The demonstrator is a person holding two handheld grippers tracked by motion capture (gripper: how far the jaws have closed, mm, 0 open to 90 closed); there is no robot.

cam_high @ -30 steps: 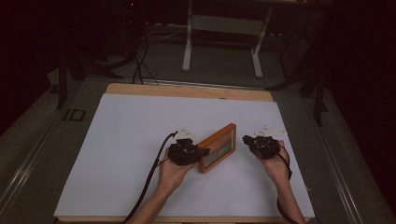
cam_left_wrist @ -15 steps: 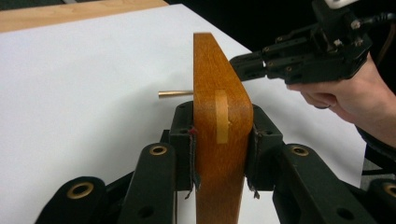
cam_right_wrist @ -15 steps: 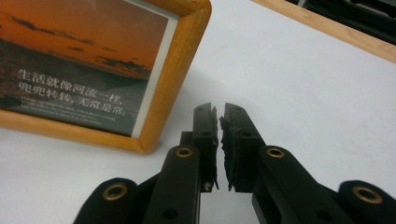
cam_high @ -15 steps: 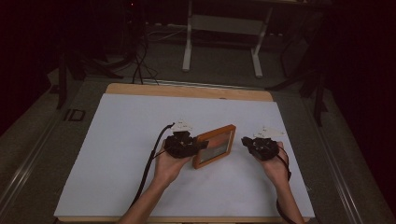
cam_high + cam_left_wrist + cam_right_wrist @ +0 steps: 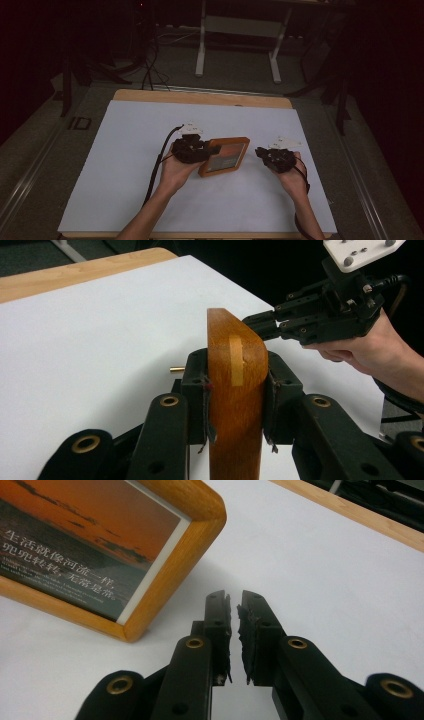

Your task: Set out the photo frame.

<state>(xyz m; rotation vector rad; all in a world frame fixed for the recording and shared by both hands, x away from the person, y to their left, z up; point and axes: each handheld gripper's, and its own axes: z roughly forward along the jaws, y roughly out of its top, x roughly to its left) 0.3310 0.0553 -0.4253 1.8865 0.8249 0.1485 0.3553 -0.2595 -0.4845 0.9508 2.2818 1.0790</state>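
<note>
A wooden picture frame [image 5: 225, 156] with an orange sunset print is held above the white sheet, face toward the person. My left gripper [image 5: 210, 149] is shut on its left edge. In the left gripper view both pads squeeze the frame's rounded wooden edge [image 5: 237, 390]. My right gripper [image 5: 259, 151] hovers just right of the frame, apart from it, with its jaws nearly together and nothing between them. The right gripper view shows the frame's corner [image 5: 100, 545] ahead and to the left of my right gripper [image 5: 234, 610]. The right gripper [image 5: 260, 325] also appears beyond the frame in the left gripper view.
A white sheet [image 5: 125, 150] covers the wooden table [image 5: 200, 96]. A cable [image 5: 155, 170] trails from the left gripper toward the person. A metal stand [image 5: 235, 45] and dark floor lie beyond the far edge. A small brass pin [image 5: 176, 369] sticks out behind the frame.
My left gripper has lifted the frame a little and carried it slightly left and away from the person. The right hand has stayed where it was.
</note>
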